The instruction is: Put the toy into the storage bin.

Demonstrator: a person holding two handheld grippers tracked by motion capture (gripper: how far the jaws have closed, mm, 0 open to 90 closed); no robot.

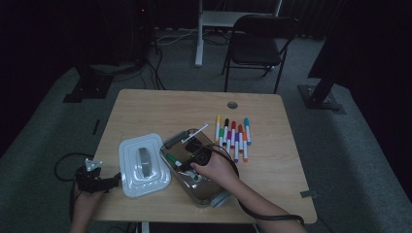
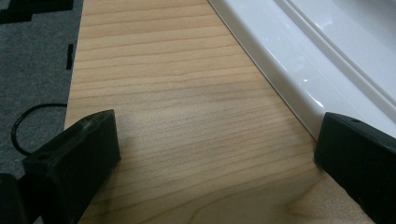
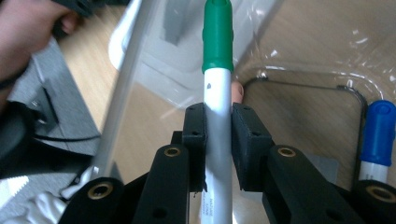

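Right gripper (image 3: pixel 218 135) clamps the green-capped white marker (image 3: pixel 217 70) inside the clear plastic box (image 1: pixel 194 187) for stowing; left gripper (image 2: pixel 215 154) rests open, left of the white lid (image 1: pixel 143 165)

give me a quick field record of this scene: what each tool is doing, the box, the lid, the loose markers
right tool: shut on green-capped white marker, inside the box
left tool: open, holding nothing, over the table beside the lid
box: clear plastic storage box, open, blue-capped marker lying inside
lid: white plastic lid, flat on light wooden table, left of the box
loose markers: row of coloured markers on the table right of the box
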